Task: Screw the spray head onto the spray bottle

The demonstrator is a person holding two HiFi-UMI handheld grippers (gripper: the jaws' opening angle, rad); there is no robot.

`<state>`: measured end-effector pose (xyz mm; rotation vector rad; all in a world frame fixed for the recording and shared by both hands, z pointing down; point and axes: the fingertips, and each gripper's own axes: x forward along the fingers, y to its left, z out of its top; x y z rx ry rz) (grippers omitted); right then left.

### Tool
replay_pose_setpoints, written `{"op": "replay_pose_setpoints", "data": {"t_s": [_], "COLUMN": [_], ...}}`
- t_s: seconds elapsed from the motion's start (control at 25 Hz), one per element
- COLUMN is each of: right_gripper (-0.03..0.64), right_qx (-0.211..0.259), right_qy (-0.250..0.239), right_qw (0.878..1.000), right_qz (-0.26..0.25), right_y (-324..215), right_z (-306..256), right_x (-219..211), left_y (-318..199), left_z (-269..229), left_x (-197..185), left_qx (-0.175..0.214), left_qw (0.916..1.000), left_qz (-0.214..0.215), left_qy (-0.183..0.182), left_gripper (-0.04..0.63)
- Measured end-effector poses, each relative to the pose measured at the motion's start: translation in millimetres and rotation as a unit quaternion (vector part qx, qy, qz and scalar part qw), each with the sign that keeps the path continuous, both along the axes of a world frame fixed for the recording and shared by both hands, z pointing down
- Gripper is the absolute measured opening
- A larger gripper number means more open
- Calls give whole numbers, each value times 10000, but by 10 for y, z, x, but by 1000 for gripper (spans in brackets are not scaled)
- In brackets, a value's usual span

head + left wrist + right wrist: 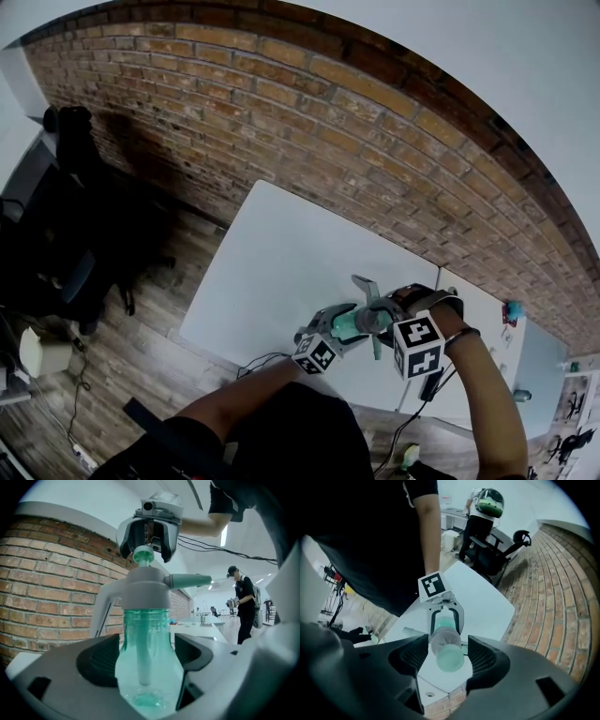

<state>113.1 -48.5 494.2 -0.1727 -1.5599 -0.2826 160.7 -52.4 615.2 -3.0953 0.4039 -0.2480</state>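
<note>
The spray bottle (pixel 149 658) is see-through teal plastic with a wide body and a narrower neck. It stands upright in the air above the near edge of the white table (pixel 281 244), its lower body clamped in the left gripper (pixel 146 677). The grey spray head (pixel 143 587) sits on its neck, nozzle out sideways, trigger hanging down, a teal knob on top. A white tube hangs inside the bottle.
</note>
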Motion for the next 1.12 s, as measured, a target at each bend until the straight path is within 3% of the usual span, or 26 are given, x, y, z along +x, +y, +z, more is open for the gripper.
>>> {"op": "replay_pose_setpoints", "data": {"t_s": [0.16, 0.48, 0.88, 1.12], "right_gripper": [261, 261, 262, 261], "right_qx": [-50, 187, 196, 23], "right_qy": [401, 702, 716, 592], "right_qw": [9968, 9879, 9842, 9886], "right_qz": [-695, -1371, -1610, -1388], "right_y": [37, -11, -31, -4], "right_z": [115, 272, 362, 381], "right_x": [70, 153, 177, 156], "left_y": [-16, -9, -7, -5], "left_z": [-1, 4, 4, 2], "left_x": [8, -9, 4, -11], "left_qx": [2, -13, -41, -57], "left_qw": [10000, 10000, 10000, 10000], "left_qz": [21, 5, 48, 73], "left_qy": [8, 2, -9, 3], "left_gripper": [350, 350, 350, 350]}}
